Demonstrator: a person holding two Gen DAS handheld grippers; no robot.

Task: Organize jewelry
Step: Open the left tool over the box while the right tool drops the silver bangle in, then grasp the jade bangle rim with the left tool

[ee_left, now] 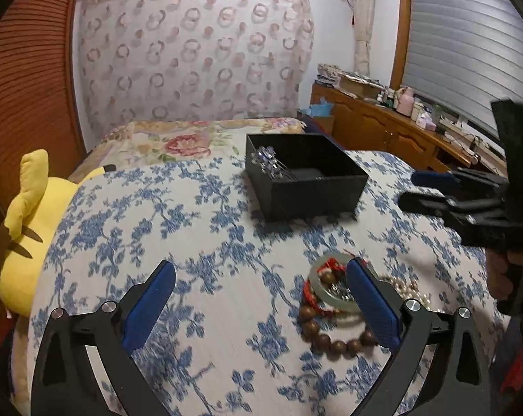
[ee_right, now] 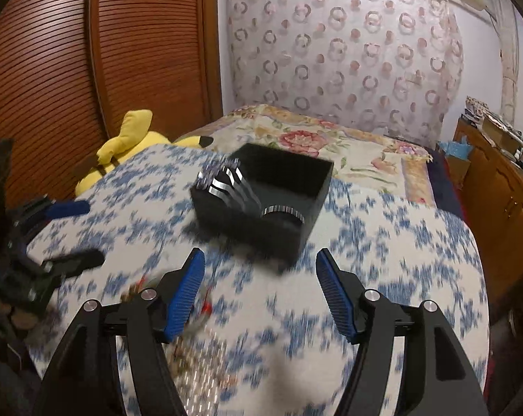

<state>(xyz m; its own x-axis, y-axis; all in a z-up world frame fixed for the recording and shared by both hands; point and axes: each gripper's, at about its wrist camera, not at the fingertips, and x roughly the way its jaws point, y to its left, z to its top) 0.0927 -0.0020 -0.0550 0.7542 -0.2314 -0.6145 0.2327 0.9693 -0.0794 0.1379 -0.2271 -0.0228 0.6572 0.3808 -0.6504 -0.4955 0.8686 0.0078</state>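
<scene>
1. left claw (ee_left: 261,284) gapes wide over the bed (ee_left: 192,242), holding nothing.
2. right claw (ee_right: 260,270) stands partly open, empty.
3. bracelets (ee_left: 334,308) lie heaped by the left claw's right finger.
4. black box (ee_left: 306,176) sits beyond, sparkly piece inside.

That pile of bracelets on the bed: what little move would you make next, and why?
Probably shift the left hand-held gripper a little rightward and down over the bracelet pile. Its jaws are wide open and empty, with only one finger above the pile, and the black box behind already holds some jewelry.
</scene>
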